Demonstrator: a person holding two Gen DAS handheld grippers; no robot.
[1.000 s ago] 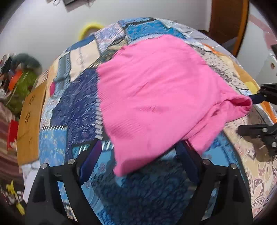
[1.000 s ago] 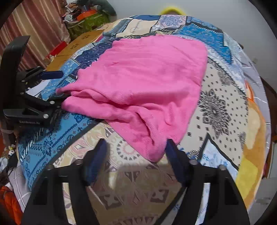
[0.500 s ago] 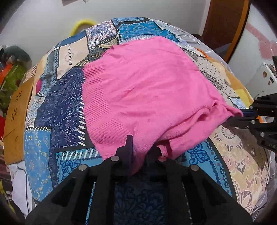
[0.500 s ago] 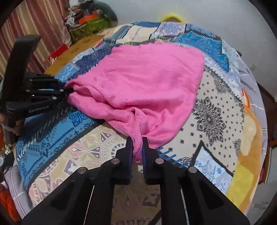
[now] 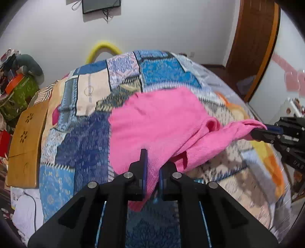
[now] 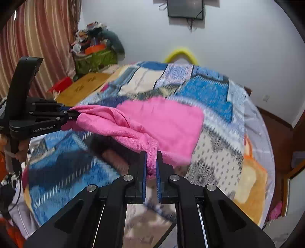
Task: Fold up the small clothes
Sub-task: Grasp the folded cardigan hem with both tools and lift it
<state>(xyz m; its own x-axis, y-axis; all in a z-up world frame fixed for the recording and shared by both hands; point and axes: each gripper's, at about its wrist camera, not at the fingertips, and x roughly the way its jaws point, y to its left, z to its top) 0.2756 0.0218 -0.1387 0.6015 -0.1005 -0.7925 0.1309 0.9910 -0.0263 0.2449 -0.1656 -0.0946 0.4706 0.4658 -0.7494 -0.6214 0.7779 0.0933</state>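
A pink knit garment [image 5: 158, 122] [image 6: 167, 122] lies on a patchwork bedspread [image 5: 80, 141] [image 6: 215, 89], its near edge raised off the bed. My left gripper [image 5: 152, 171] is shut on one near corner of it; the cloth bunches between the blue pads. My right gripper [image 6: 151, 166] is shut on the other near corner, a twisted fold pinched between its pads. Each gripper also shows in the other's view: the right gripper [image 5: 266, 131] at the right edge, the left gripper [image 6: 70, 114] at the left, both pinching pink cloth. The garment's far part rests flat on the bed.
A wooden board [image 5: 24, 141] lies along the bed's left side, with a green bag and clutter [image 6: 95, 57] beyond it near a striped curtain [image 6: 38, 38]. A yellow hoop [image 5: 103, 47] leans on the white wall under a dark screen [image 6: 185, 9]. A wooden door [image 5: 253, 42] stands right.
Both grippers went from open around the garment's near corners to shut on them, then rose, lifting the near edge off the bedspread and stretching it between them.
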